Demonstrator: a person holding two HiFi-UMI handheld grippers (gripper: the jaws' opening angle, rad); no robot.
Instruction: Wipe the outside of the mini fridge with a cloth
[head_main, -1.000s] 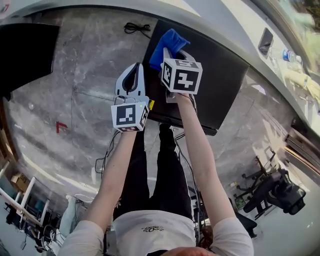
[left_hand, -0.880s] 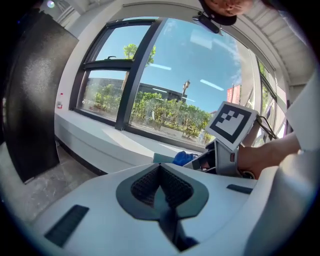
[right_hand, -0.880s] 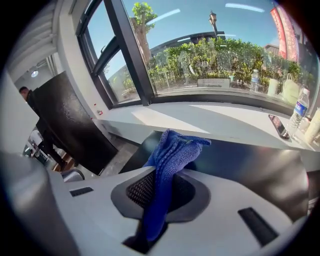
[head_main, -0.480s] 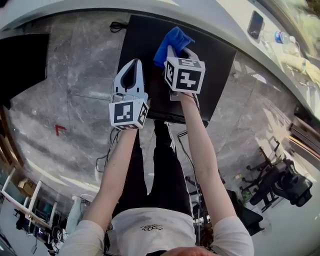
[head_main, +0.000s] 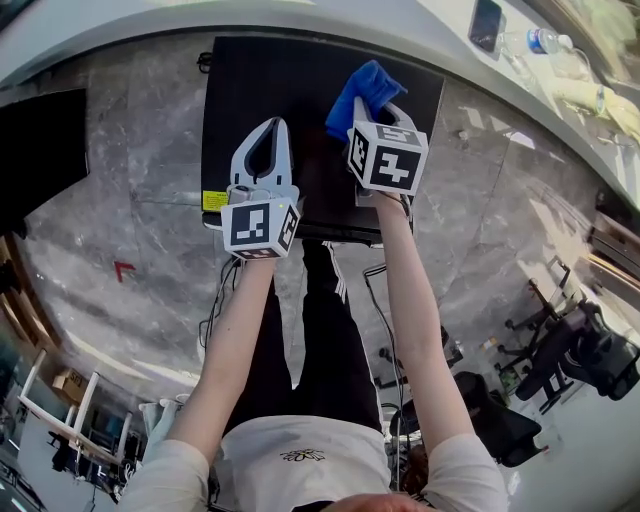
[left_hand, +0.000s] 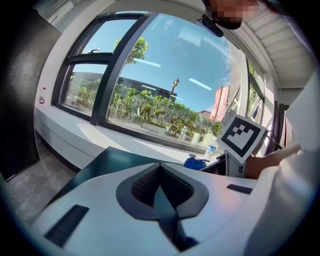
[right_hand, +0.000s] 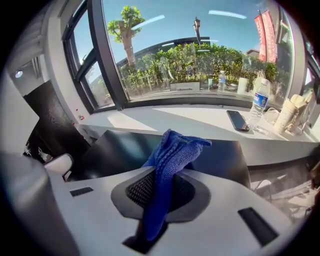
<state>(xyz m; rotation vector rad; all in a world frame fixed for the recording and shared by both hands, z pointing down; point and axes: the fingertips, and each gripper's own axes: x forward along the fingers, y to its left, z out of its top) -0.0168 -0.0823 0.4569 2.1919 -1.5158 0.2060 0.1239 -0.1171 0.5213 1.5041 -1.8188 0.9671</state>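
Observation:
The mini fridge (head_main: 300, 80) is a black box on the stone floor, seen from above; its dark top (right_hand: 120, 147) also fills the middle of the right gripper view. A blue cloth (head_main: 365, 92) sticks out of my right gripper (head_main: 372, 108), which is shut on it above the fridge's right half. In the right gripper view the cloth (right_hand: 172, 150) rises from between the jaws. My left gripper (head_main: 262, 150) is shut with nothing in it, over the fridge's front left part. In its own view the left gripper (left_hand: 160, 186) looks across the fridge top (left_hand: 107, 162) toward the cloth (left_hand: 195, 162).
A white windowsill (right_hand: 190, 122) runs behind the fridge with a phone (right_hand: 236, 120), a water bottle (right_hand: 260, 102) and cups. A black cabinet (head_main: 40, 150) stands at the left. Cables (head_main: 215, 300) lie on the floor by the person's legs. Office chairs (head_main: 575, 360) are at the right.
The fridge has slid left and toward me in the head view, so both grippers now hang over its top. The right gripper still holds the cloth.

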